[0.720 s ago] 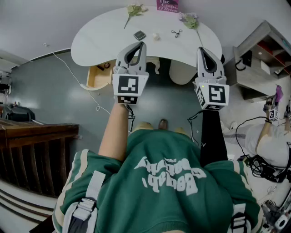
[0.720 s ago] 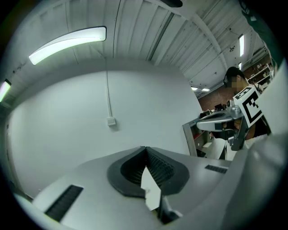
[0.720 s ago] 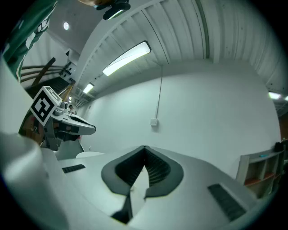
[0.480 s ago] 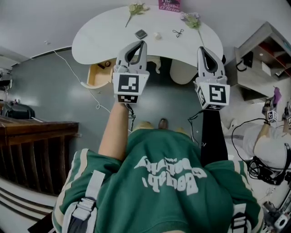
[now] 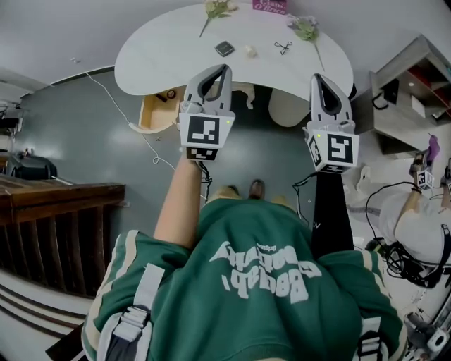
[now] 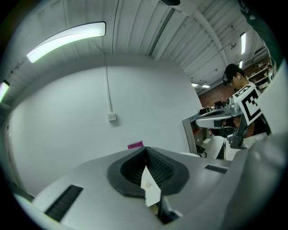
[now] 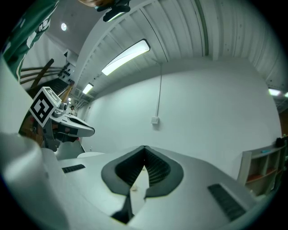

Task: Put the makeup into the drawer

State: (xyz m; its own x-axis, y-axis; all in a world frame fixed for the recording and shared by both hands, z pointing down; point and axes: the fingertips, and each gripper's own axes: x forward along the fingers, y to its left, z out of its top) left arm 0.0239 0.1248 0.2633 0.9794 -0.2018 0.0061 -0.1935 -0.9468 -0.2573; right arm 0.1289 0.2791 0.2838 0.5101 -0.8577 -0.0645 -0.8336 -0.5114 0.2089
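Note:
On the white table (image 5: 155, 53) lie a dark square compact (image 5: 224, 48), a small pale item (image 5: 249, 51) and a black clip (image 5: 283, 47). Below the table's left end a wooden drawer (image 5: 152, 115) stands open, with a small round thing (image 5: 169, 94) inside. My left gripper (image 5: 225, 68) is level and shut with nothing in it, its tip over the table's near edge just short of the compact. The right gripper (image 5: 317, 77), also level and shut on nothing, is parallel to it at the table's right part. In both gripper views the jaws (image 6: 146, 148) (image 7: 145, 147) meet in front of a bare wall.
Two flower stems (image 5: 215, 10) (image 5: 304, 28) and a pink sign (image 5: 270, 5) lie at the table's far edge. A white cable (image 5: 120, 113) runs over the grey floor. A dark wooden bench (image 5: 56, 225) stands left, a shelf unit (image 5: 412, 84) right, with another person (image 5: 416, 218) beside it.
The table has slid slightly up and right in the head view. Both grippers stay shut and side by side in much the same pose.

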